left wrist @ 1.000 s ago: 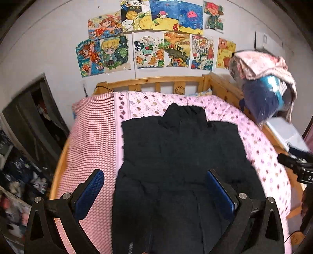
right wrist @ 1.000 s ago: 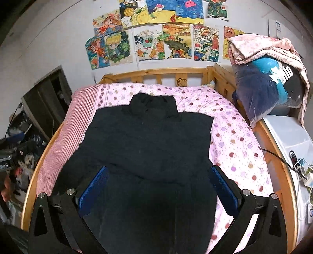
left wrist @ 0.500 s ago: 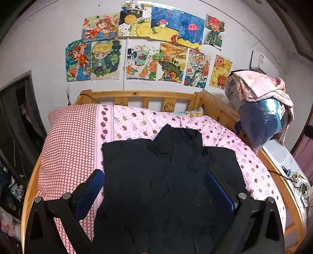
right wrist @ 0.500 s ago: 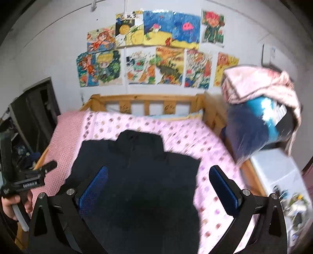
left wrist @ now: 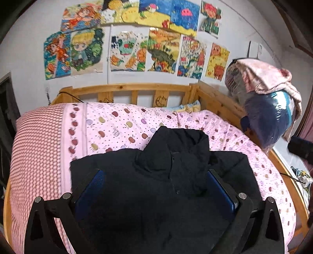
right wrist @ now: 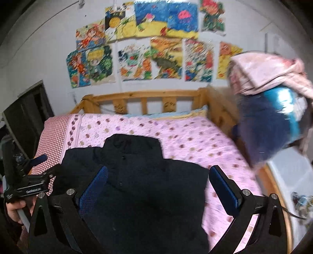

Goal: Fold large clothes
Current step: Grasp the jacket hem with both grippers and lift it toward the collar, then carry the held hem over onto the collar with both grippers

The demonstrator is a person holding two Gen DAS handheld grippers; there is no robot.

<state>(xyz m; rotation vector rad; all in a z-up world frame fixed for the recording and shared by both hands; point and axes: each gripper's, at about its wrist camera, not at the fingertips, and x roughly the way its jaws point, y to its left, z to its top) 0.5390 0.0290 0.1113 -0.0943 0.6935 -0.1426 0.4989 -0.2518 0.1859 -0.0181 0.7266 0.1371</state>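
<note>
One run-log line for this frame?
left gripper: open | right gripper: open | black jacket: flat on pink bedspread, ungrasped

No legible text anywhere.

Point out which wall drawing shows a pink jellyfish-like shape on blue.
It is the blue drawing in the top row, second from the right, beside the red-haired figure drawing. No other drawing on the wall has a pink shape on a blue ground.

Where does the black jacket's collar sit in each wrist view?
Left wrist: collar just right of centre, between the open left gripper fingertips and beyond them.
Right wrist: collar left of centre, above the open right gripper's left fingertip.
Shared landmark: the wooden headboard behind it.
</note>
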